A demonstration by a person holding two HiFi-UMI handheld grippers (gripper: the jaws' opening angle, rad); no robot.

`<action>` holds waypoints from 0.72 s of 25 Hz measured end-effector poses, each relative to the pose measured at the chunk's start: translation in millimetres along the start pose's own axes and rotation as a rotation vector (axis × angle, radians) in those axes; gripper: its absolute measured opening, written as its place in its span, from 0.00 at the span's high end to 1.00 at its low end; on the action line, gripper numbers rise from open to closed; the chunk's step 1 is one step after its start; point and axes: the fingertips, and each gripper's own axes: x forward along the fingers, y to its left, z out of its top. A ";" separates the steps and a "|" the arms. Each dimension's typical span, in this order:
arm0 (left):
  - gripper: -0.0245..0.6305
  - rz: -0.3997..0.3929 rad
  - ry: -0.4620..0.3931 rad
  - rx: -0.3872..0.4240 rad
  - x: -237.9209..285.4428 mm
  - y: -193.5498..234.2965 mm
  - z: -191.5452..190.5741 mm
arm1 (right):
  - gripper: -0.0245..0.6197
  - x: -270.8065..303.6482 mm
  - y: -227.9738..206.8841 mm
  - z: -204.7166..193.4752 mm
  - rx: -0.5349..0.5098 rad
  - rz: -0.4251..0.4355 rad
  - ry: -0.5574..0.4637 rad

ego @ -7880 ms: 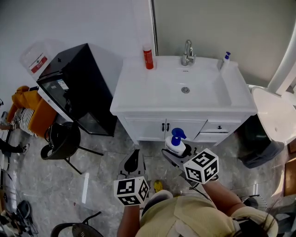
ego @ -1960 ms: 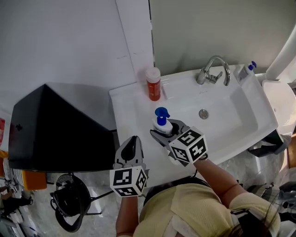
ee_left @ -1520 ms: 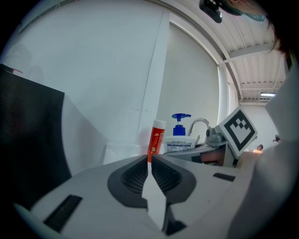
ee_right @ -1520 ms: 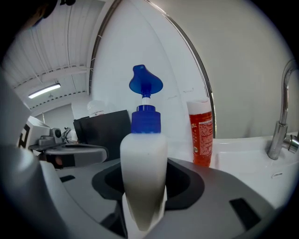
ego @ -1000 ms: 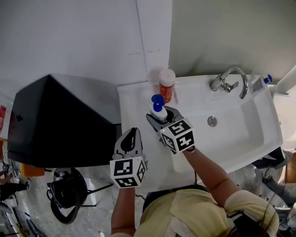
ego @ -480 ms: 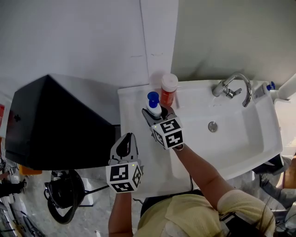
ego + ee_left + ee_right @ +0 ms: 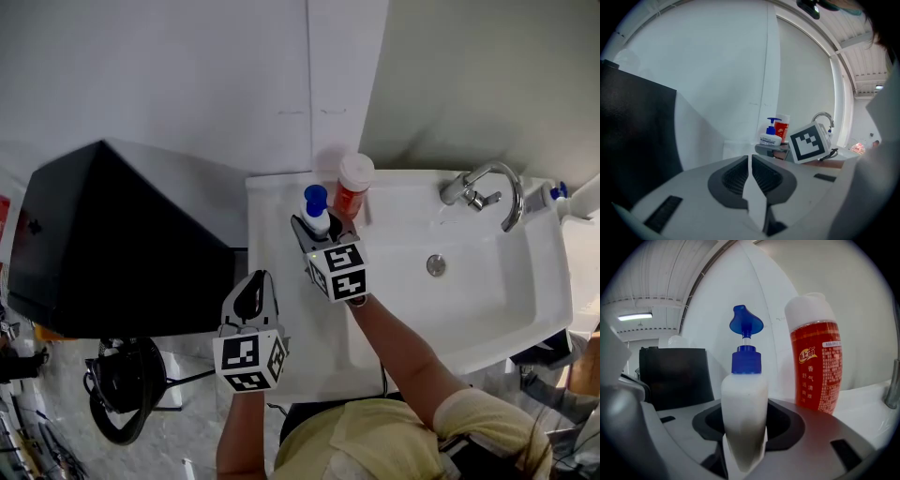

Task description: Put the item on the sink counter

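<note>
Left tool [image 7: 259, 279] is seen clenched on nothing, held off the tabletop's [image 7: 272, 202] left front edge beside a black box [image 7: 103, 244], with its forearm drawn close to the body. Further right, the right tool [image 7: 317, 228] is clamped on the pump bottle [image 7: 316, 208]. The bottle is carried upright over the tabletop's back left corner, just beside a red bottle [image 7: 353, 185]; whether its base touches cannot be told. The right arm is stretched forward, its tool tipped slightly down. For a clean placing, the bottle should be lowered straight until flat, clear of the red bottle, and only then released. The basin [image 7: 469, 272] lies rightmost.
</note>
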 end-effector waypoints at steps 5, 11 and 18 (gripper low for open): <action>0.88 0.004 0.014 -0.003 -1.0 -1.5 -7.6 | 0.64 9.5 -3.2 -2.1 -0.015 -0.023 -0.011; 0.88 0.012 0.022 -0.006 -2.3 3.2 -10.0 | 0.64 19.2 -4.8 -7.7 -0.032 -0.053 -0.001; 0.88 0.025 0.016 -0.011 -7.7 9.0 -10.3 | 0.64 28.2 -6.9 -9.1 -0.035 -0.084 -0.014</action>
